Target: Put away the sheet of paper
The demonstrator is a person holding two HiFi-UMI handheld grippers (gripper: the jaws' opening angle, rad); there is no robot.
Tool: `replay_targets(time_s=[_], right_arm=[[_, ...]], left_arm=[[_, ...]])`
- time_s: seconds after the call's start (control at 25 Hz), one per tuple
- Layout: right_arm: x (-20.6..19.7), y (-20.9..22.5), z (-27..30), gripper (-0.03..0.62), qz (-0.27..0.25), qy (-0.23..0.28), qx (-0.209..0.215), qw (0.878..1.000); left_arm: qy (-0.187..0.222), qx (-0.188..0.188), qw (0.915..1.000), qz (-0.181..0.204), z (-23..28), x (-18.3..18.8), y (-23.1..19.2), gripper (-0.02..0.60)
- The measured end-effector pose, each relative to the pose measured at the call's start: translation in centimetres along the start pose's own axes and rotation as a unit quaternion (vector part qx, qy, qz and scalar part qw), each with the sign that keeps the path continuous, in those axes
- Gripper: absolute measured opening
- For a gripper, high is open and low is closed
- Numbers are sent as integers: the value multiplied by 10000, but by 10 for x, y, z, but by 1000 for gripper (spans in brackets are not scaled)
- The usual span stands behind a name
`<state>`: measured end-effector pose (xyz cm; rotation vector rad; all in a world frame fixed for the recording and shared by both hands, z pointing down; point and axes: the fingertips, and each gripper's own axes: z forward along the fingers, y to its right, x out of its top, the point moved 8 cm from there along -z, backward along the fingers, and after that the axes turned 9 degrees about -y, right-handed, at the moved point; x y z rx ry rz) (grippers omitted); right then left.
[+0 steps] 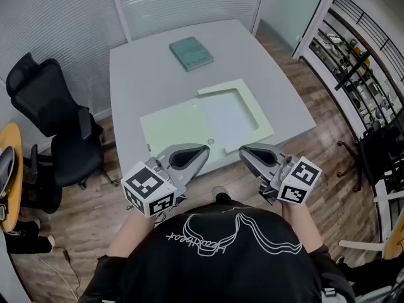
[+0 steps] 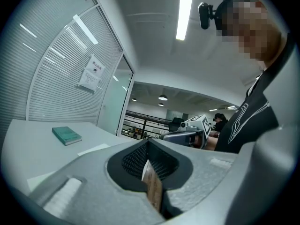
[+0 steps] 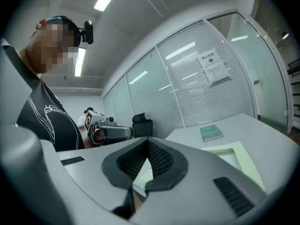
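Note:
A white sheet of paper (image 1: pixel 228 115) lies flat on the right half of an open pale green folder (image 1: pixel 170 128) in the middle of the grey table (image 1: pixel 139 68). Both grippers hover side by side over the table's near edge, just short of the folder. The left gripper (image 1: pixel 206 149) is shut and holds nothing; its own view shows the jaws (image 2: pixel 147 142) meeting. The right gripper (image 1: pixel 242 151) is also shut and empty (image 3: pixel 148 141). The folder's corner (image 3: pixel 240 159) shows past the right jaws.
A green book (image 1: pixel 191 52) rests at the far end of the table, also seen as the book (image 2: pixel 66 135) and the book (image 3: pixel 211 132). A black office chair (image 1: pixel 57 125) stands left of the table. Glass walls with blinds run behind; racks (image 1: pixel 360 62) stand at the right.

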<state>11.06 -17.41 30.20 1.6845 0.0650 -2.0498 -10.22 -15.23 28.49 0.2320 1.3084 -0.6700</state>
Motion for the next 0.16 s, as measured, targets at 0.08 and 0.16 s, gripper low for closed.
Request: replay_targets(time_s=[0.08,0.16], right_arm=[[-3,-1,0,9,7,0,-11,10000],[-8,-4,1,9,10,2,-25,10000]], left_arm=[[-7,-19,10000,-33,0,-3,0,9],[2,-36,10000,-68,-3,-7,0,9]])
